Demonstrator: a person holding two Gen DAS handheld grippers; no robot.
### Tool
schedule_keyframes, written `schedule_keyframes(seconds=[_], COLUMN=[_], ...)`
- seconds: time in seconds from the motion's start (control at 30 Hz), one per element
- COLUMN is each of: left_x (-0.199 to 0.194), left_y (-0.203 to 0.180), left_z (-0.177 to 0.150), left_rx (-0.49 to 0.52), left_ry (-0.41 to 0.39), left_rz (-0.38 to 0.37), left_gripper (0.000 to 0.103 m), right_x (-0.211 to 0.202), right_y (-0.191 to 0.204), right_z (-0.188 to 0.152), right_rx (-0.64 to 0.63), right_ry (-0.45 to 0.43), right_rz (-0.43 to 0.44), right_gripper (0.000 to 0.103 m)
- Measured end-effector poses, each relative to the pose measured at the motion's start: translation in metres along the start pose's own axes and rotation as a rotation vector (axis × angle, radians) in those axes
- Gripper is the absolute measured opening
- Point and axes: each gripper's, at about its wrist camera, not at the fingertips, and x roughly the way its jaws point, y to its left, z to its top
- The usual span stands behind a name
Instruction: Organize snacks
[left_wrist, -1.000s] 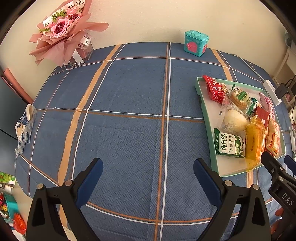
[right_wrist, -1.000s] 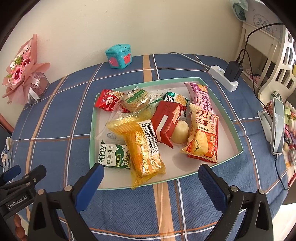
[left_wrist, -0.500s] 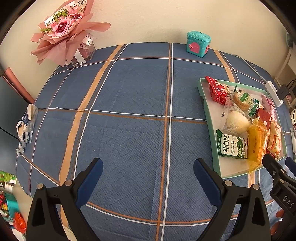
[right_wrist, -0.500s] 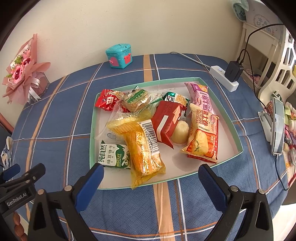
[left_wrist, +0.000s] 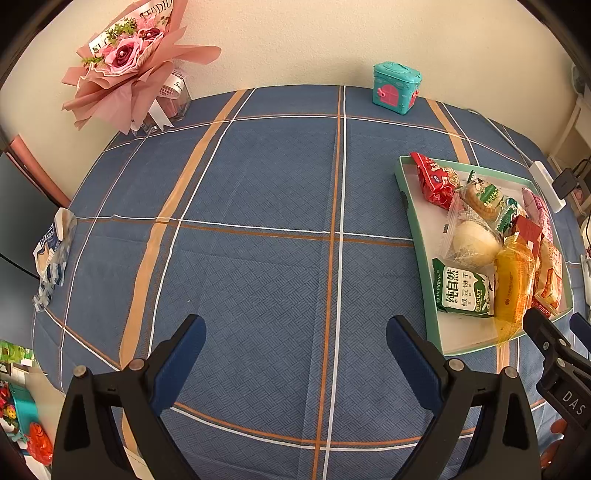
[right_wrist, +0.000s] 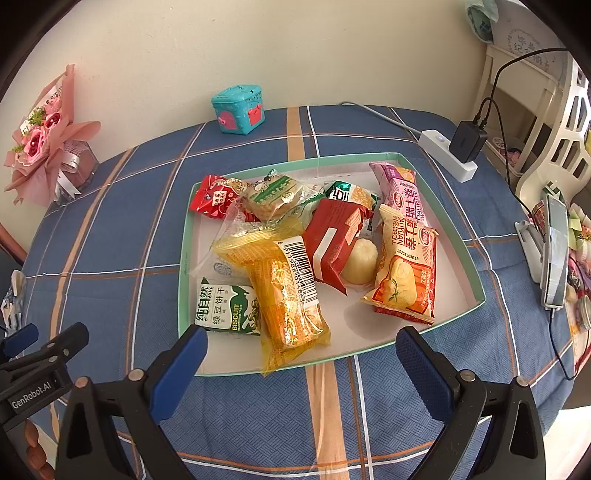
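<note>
My left gripper (left_wrist: 295, 345) wide open, empty | my right gripper (right_wrist: 301, 356) wide open, empty | snack tray (right_wrist: 436, 334) at its 12 o'clock

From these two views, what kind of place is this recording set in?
Most likely a home, perhaps a bedroom or living corner. A plaid tablecloth covers a table set against a wall, with a wrapped flower bouquet, a toy-like teal box and a phone charging nearby.

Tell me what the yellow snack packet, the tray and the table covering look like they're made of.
Yellow snack packet: thin glossy see-through plastic film, judging by its glare and crinkles. Tray: probably matte cardboard, mint outside, white inside, thin straight walls. Table covering: likely woven cloth, with a matte basket-weave texture.
</note>
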Motion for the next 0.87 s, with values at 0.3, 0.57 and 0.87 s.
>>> schedule_keyframes(seconds=[0.3, 0.57, 0.87], left_x=[0.0010, 0.0015, -0.0073], left_y=[0.0010, 0.0020, 0.0002], left_z=[0.0006, 0.0009, 0.0014], left_rx=[0.000, -0.005, -0.014], left_ry=[0.004, 0.007, -0.044], left_rz=[-0.009, 0.003, 0.012], left_gripper=[0.098, 0.098, 0.098], right_x=[0.0012, 0.0025, 0.0049], right_y=[-0.0002, -0.0004, -0.0067], right_z=[-0.0005, -0.0006, 0.0006], right_rx=[-0.008, -0.014, -0.011], right_ry=[0.004, 0.010, 0.015], right_rz=[0.001, 0.001, 0.002], right_gripper=[0.103, 0.103, 0.103])
